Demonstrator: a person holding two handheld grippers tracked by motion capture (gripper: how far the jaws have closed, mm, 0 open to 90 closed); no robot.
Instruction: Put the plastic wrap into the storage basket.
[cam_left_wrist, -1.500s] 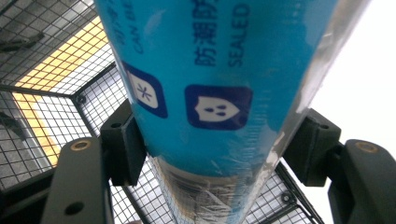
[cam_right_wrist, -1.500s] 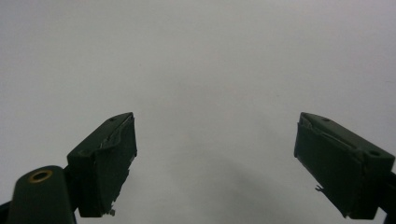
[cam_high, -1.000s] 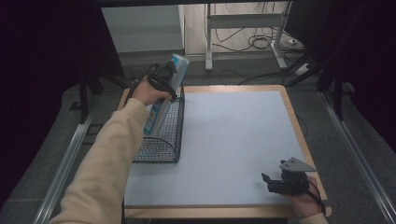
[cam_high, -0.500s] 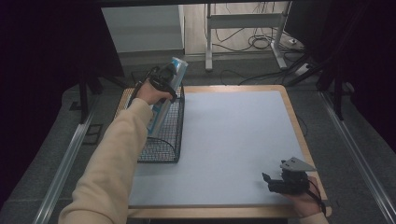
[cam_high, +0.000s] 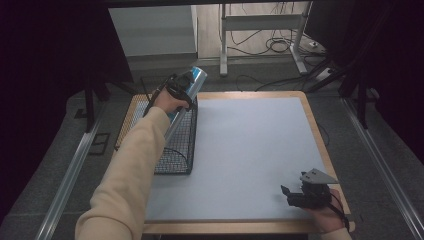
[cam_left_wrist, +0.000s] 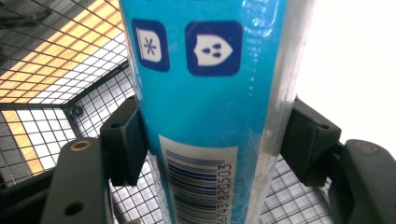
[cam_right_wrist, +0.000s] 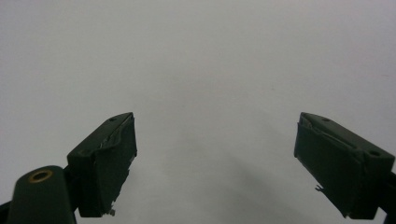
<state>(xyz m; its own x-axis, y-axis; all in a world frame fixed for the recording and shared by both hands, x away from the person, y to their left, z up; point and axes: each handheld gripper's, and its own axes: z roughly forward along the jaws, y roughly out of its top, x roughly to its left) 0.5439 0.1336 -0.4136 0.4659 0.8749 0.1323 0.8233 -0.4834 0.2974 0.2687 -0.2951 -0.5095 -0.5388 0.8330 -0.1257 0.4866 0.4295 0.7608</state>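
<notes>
Blue tube bears barcode ending 820503, two icons.

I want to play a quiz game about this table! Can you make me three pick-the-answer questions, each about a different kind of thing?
1. Where is the wire basket?
A. on the table's left side
B. on the floor
C. at the right edge

2. What colour is the tube?
A. red
B. blue
C. green

3. How is the right hand-held gripper?
A. open, holding nothing
B. clamped on the tube
C. clamped on the basket

Answers:
1 A, the basket stands at the left of the white table.
2 B, its wrapper is bright blue.
3 A, its jaws stand apart over bare table; the left hand-held gripper clamps the tube.
</notes>
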